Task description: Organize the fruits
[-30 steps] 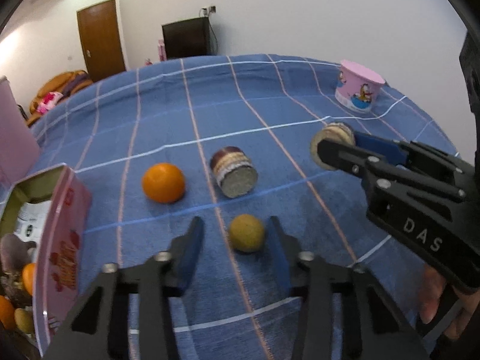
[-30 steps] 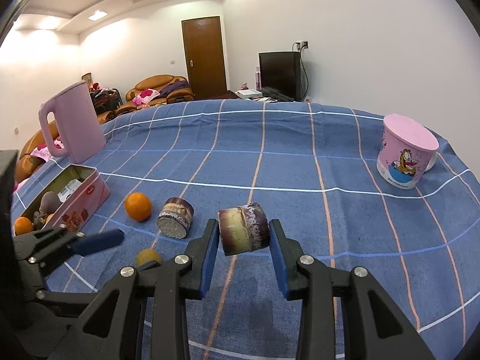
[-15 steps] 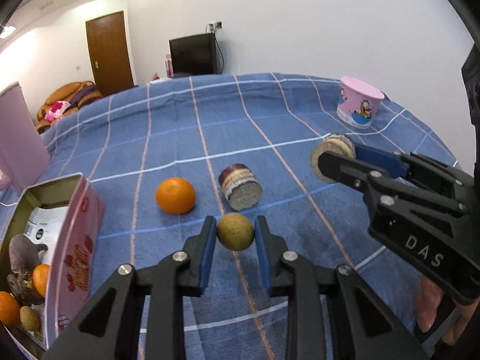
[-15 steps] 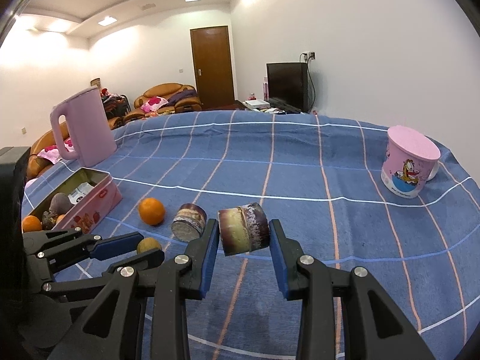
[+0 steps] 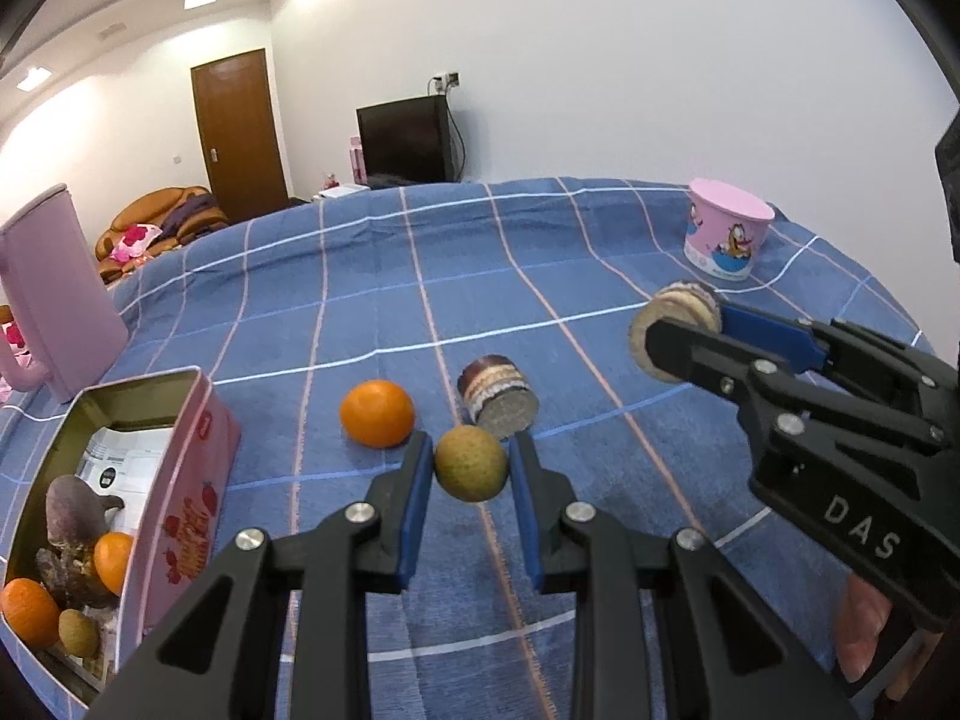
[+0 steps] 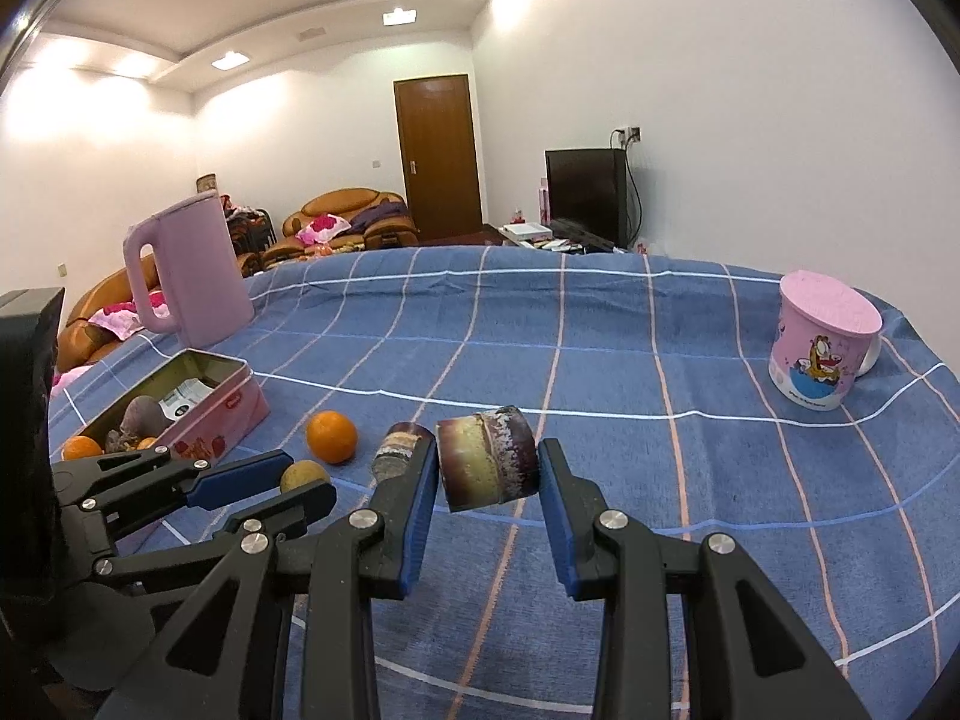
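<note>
My left gripper is shut on a small yellow-green round fruit and holds it above the blue checked cloth. An orange and a brown cylindrical piece lie on the cloth just beyond it. My right gripper is shut on a second brown-and-yellow cylindrical piece, held above the cloth; it shows at the right of the left wrist view. An open pink tin at the left holds oranges, a small green fruit and a dark purple piece.
A pink kettle stands at the far left of the table. A pink cartoon cup stands at the far right. The blue cloth covers the whole table. A sofa, door and TV stand beyond.
My left gripper closed on the yellow-green fruit and lifted it off the cloth. My right gripper rose slightly, still holding its cylindrical piece.
</note>
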